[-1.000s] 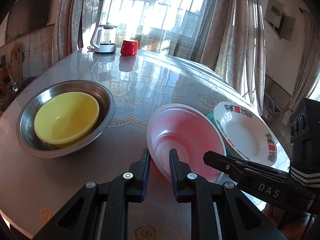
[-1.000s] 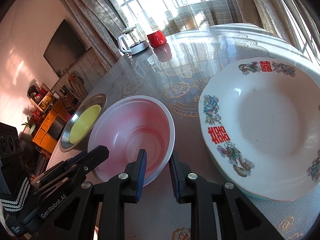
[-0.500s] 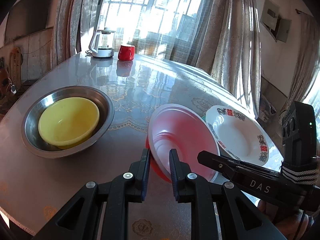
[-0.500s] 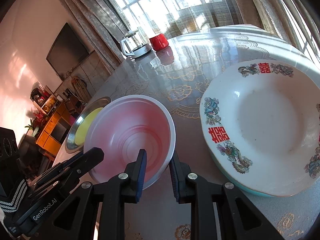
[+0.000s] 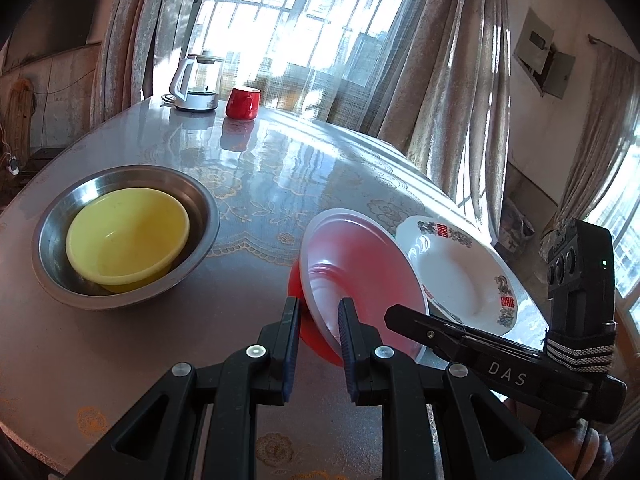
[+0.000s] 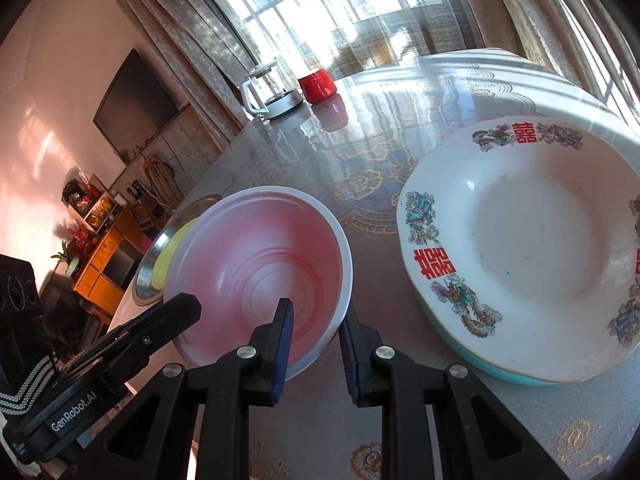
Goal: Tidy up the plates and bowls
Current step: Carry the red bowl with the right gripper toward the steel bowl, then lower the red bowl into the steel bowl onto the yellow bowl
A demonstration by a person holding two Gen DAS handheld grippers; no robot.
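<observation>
A pink bowl [image 5: 356, 276] with a white rim is lifted off the table and tilted. My left gripper [image 5: 319, 308] is shut on its near rim, and my right gripper [image 6: 314, 312] is shut on its rim from the other side [image 6: 264, 264]. A yellow bowl [image 5: 126, 234] sits inside a steel basin [image 5: 48, 240] at the left. A white patterned plate [image 6: 528, 244] lies on a teal plate [image 6: 504, 374] at the right; the white plate also shows in the left wrist view [image 5: 460, 268].
A glass kettle [image 5: 196, 84] and a red mug [image 5: 242, 103] stand at the far edge of the round table [image 5: 300, 168] by the curtained window. A cabinet [image 6: 108, 256] stands beyond the table's left side.
Both grippers have lifted the pink bowl and tilted it more steeply; the cameras have drawn back and up a little. The basin and plates have not moved.
</observation>
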